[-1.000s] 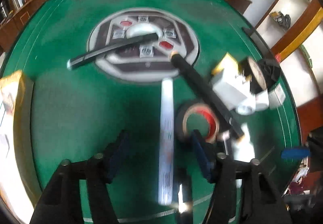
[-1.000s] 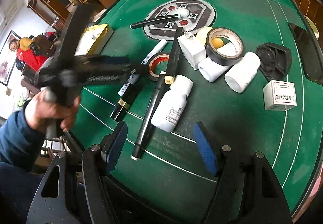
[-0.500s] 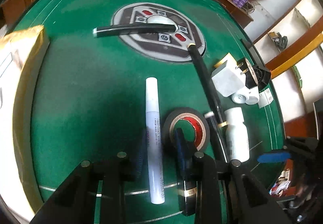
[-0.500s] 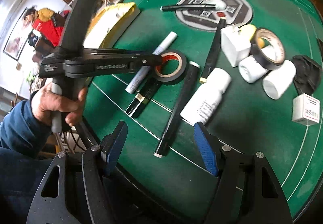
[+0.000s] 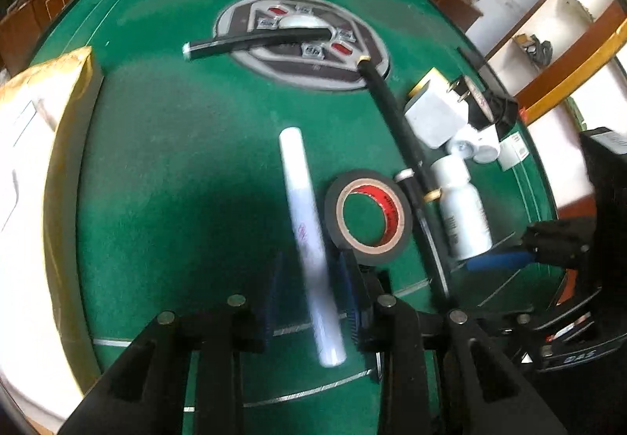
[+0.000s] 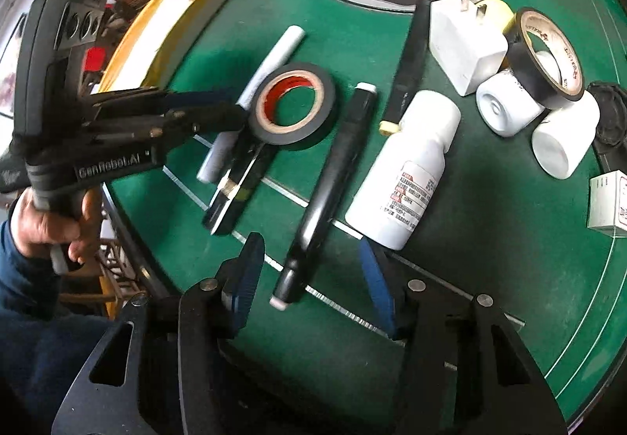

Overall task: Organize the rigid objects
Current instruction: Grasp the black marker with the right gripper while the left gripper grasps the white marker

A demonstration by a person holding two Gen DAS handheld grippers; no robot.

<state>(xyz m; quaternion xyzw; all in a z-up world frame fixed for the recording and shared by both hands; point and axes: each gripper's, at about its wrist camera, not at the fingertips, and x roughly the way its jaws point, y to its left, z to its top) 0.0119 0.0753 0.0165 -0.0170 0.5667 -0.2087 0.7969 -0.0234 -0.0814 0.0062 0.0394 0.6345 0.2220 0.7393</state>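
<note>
The left hand-held gripper [image 5: 311, 288] has been narrowed around the white marker [image 5: 303, 223], and the right hand-held gripper [image 6: 309, 278] brought down over the long black pen [image 6: 327, 176].
The marker is clamped, blurred, its far end off the green desk [image 5: 176, 145]; the black tape roll [image 5: 368, 215] just beside could be knocked. The right jaws are closing astride the pen, not yet touching; a skewed bite could roll it into the white bottle [image 6: 407, 168].

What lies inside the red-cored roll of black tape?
Through the black tape roll, only bare green table felt shows inside its red core. Whatever its rim covers cannot be seen.
</note>
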